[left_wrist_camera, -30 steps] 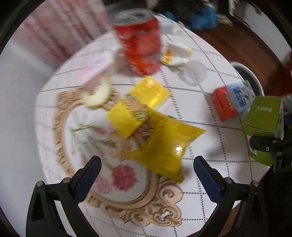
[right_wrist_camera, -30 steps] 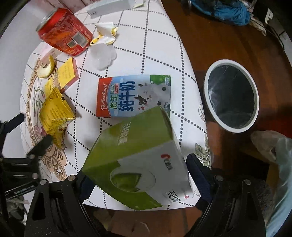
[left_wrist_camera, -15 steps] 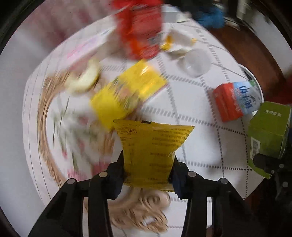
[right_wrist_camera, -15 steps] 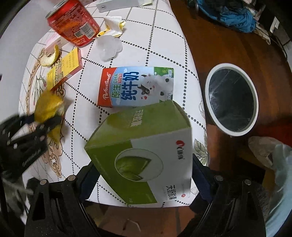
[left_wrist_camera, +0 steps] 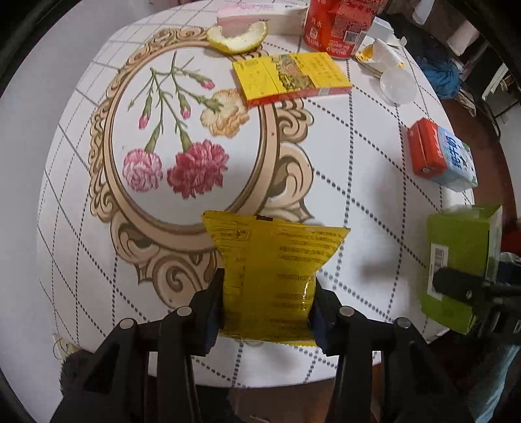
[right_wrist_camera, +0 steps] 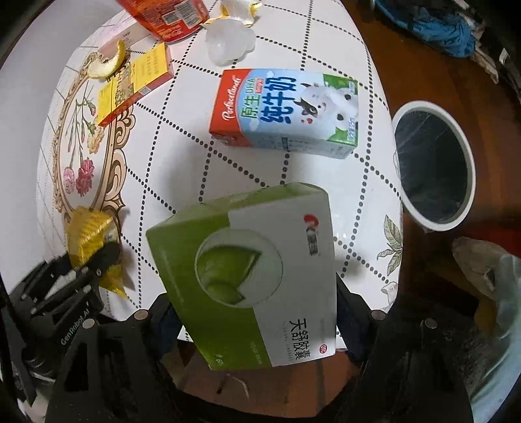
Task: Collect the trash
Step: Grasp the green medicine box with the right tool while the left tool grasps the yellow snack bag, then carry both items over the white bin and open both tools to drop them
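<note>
- The yellow snack packet [left_wrist_camera: 270, 279], lying flat on the table a second ago, is now lifted clear above the table's [left_wrist_camera: 358, 182] near edge, pinched between the closed-in jaws of the left gripper [left_wrist_camera: 265, 302].
- The right gripper [right_wrist_camera: 257, 325] clamps a green-and-white carton [right_wrist_camera: 250, 273] at the same near edge, tilted; from the left wrist view the carton [left_wrist_camera: 462, 260] appears toward the right edge.
- A milk carton [right_wrist_camera: 286, 110] lies on its side just beyond the green carton, near the table's right edge, not touching it.
- A flat yellow box [left_wrist_camera: 289, 78] rests toward the far side of the table, overlapping the tablecloth's printed oval frame.
- A piece of citrus peel [left_wrist_camera: 237, 40] sits just beyond it, against a pink-and-white box [left_wrist_camera: 260, 14].
- A red drink can [left_wrist_camera: 338, 26] stands at the far edge, with a crumpled white wrapper [left_wrist_camera: 381, 55] and a clear plastic lid or cup [left_wrist_camera: 397, 86] beside it; which of the two is hard to tell.
- On the wooden floor off the table's right edge stands a round white-rimmed bin [right_wrist_camera: 433, 166] with a dark liner.
</note>
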The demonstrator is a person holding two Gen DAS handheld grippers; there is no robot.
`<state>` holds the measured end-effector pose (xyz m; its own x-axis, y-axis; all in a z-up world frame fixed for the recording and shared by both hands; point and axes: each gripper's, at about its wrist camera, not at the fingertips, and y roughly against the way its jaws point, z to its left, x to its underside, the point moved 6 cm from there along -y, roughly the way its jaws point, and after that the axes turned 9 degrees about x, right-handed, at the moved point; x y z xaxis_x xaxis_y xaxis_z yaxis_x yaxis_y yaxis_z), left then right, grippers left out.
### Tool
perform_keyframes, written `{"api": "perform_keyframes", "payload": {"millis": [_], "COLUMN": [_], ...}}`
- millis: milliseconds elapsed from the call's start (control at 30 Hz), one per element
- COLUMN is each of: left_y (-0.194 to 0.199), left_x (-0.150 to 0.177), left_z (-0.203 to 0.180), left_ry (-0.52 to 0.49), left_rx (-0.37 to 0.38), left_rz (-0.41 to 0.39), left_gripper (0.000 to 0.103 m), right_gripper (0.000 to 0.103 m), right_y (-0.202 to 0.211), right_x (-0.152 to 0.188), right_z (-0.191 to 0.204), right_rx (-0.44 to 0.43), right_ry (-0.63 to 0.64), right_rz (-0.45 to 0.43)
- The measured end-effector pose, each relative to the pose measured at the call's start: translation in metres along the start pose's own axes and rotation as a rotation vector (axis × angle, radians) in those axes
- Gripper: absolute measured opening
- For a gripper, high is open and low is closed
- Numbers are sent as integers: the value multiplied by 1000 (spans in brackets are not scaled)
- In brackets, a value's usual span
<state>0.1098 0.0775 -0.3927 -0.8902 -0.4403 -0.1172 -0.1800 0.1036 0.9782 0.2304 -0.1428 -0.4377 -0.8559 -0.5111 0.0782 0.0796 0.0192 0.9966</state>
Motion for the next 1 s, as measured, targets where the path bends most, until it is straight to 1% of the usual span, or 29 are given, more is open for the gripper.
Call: {"api": "perform_keyframes", "payload": {"millis": [100,133,200,233,267,300,400,500,567,667,700,733,833,867,900,1000], "left_y": [-5,-11,-9,-9,-6,-1,18,42,62,78,85,88,98,98,95,80], "left_x": [-13,-23,-27,-35,-31,-31,-30,-32,-34,-47,-50,-51,-63,-68,-76,-95], "left_z": [-12,-24,-26,-29,-31,-33,-37,-50,-66,-84,-99,-111,-165,-183,-206,-255], "left_ry": [-7,-10,-12,-14,-15,-14,-8,-8,-13,-41,-60,-78,-137,-153,-170,-203], "left_rx": [-15,-22,-32,-41,-54,-62,-74,-81,-66,-34,-19,-5,57,84,118,171], "left_rz": [-24,-30,-42,-50,-59,-69,-101,-153,-194,-242,-260,-272,-296,-295,-291,-274], "left_gripper": [41,40,39,38,38,37,37,37,37,37,37,37,37,37,37,37], "right_gripper": [81,80,77,76,75,75,74,74,74,74,74,74,74,74,74,74], "right_y": [-3,-6,-6,-5,-3,0,15,42,60,90,98,107,128,128,130,121], "right_x": [4,6,10,13,15,17,22,26,26,24,22,25,31,32,33,30], "right_z": [5,6,10,10,11,11,11,-4,-23,-56,-70,-93,-156,-172,-200,-261], "right_rx": [20,25,33,38,34,15,-5,-35,-57,-71,-74,-79,-87,-85,-77,-47], "right_ry": [6,5,9,12,10,5,-14,-42,-63,-112,-132,-158,-258,-275,-314,-391], "right_rz": [-11,-23,-52,-66,-79,-90,-131,-207,-250,-320,-339,-360,-408,-414,-423,-410]}}
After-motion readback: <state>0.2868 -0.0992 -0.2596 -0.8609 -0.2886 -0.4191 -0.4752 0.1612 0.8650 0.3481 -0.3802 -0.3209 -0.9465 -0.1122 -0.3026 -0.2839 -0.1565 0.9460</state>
